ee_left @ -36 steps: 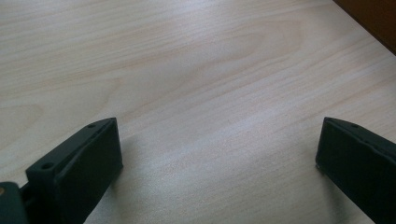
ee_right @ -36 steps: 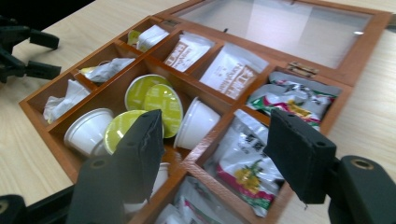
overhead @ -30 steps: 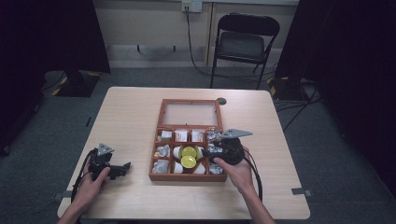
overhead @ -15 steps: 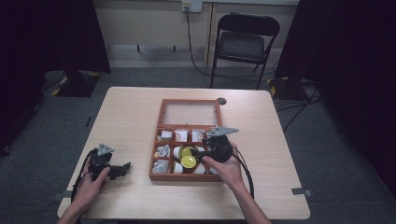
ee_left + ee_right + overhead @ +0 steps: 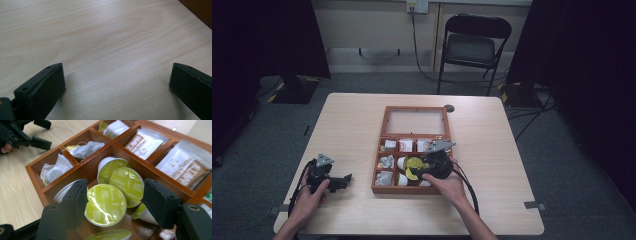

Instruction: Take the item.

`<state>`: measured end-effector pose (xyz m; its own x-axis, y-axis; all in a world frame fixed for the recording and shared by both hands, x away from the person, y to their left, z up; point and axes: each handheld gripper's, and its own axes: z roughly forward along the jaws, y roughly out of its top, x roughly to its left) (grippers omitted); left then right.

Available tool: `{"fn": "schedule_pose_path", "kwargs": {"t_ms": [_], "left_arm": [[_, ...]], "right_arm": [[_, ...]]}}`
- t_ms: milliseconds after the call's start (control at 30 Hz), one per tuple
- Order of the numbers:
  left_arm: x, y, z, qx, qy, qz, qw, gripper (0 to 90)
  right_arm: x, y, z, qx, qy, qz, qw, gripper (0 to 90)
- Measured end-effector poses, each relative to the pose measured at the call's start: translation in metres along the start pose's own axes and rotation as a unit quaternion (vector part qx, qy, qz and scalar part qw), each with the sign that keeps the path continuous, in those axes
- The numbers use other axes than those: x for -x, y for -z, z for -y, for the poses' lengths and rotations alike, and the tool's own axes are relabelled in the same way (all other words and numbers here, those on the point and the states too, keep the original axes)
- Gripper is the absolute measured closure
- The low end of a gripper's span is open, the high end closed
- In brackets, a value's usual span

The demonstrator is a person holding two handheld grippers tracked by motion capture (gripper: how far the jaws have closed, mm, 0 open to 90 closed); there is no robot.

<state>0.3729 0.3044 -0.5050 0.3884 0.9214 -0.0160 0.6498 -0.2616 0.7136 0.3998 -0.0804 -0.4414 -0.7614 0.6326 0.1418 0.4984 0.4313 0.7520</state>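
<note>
An open wooden box [image 5: 378, 172] with compartments sits mid-table. Its middle front compartment holds several yellow-lidded capsules [image 5: 413, 164]. My right gripper [image 5: 419, 168] hangs over that compartment, jaws open. In the right gripper view it [image 5: 116, 202] straddles one capsule [image 5: 106, 203]: the capsule's edge is at the left jaw and a gap remains at the right jaw. My left gripper [image 5: 345, 179] rests on the table left of the box, held by a hand. Its jaws stand wide open [image 5: 117, 82] over bare wood [image 5: 100, 37].
Other compartments hold tea bags [image 5: 85, 148] and paper sachets [image 5: 146, 142]. The box's glass lid [image 5: 414, 121] lies open toward the far side. A small dark disc [image 5: 449, 108] lies beyond it. A folding chair [image 5: 474, 47] stands behind the table.
My right gripper has moved a little leftward across the box, ending over the capsule compartment. The left gripper has stayed put.
</note>
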Motion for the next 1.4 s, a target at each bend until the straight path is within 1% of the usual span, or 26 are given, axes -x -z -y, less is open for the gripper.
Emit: {"fn": "schedule_pose_path", "kwargs": {"t_ms": [33,233,300,367,633,867,1067,1200,1233,1267,1333,1400], "left_arm": [[0.0,0.0,0.0,0.0,0.0,0.0,1.0,0.0],[0.0,0.0,0.0,0.0,0.0,0.0,1.0,0.0],[0.0,0.0,0.0,0.0,0.0,0.0,1.0,0.0],[0.0,0.0,0.0,0.0,0.0,0.0,1.0,0.0],[0.0,0.0,0.0,0.0,0.0,0.0,1.0,0.0],[0.0,0.0,0.0,0.0,0.0,0.0,1.0,0.0],[0.0,0.0,0.0,0.0,0.0,0.0,1.0,0.0],[0.0,0.0,0.0,0.0,-0.001,0.0,1.0,0.0],[0.0,0.0,0.0,0.0,0.0,0.0,1.0,0.0],[0.0,0.0,0.0,0.0,0.0,0.0,1.0,0.0],[0.0,0.0,0.0,0.0,0.0,0.0,1.0,0.0],[0.0,0.0,0.0,0.0,0.0,0.0,1.0,0.0]], "right_arm": [[-0.002,-0.003,0.001,-0.007,0.001,-0.003,1.0,36.9],[-0.004,-0.008,0.004,-0.019,0.006,-0.008,0.9998,39.1],[-0.004,-0.01,0.004,-0.027,0.01,-0.003,0.9996,39.4],[-0.003,-0.013,0.006,-0.037,0.007,-0.007,0.9993,39.4],[-0.003,-0.017,0.006,-0.051,0.007,-0.01,0.9986,39.4],[-0.005,-0.018,0.006,-0.057,0.015,-0.016,0.9981,39.6],[-0.006,-0.02,0.006,-0.063,0.02,-0.016,0.9976,39.7],[-0.007,-0.02,0.006,-0.071,0.028,-0.021,0.9969,39.4],[-0.008,-0.022,0.006,-0.078,0.035,-0.023,0.9961,38.6],[-0.008,-0.022,0.006,-0.078,0.035,-0.023,0.9961,38.6],[-0.009,-0.024,0.006,-0.091,0.042,-0.023,0.9947,37.7],[-0.01,-0.024,0.006,-0.093,0.043,-0.02,0.9946,37.8]]}}
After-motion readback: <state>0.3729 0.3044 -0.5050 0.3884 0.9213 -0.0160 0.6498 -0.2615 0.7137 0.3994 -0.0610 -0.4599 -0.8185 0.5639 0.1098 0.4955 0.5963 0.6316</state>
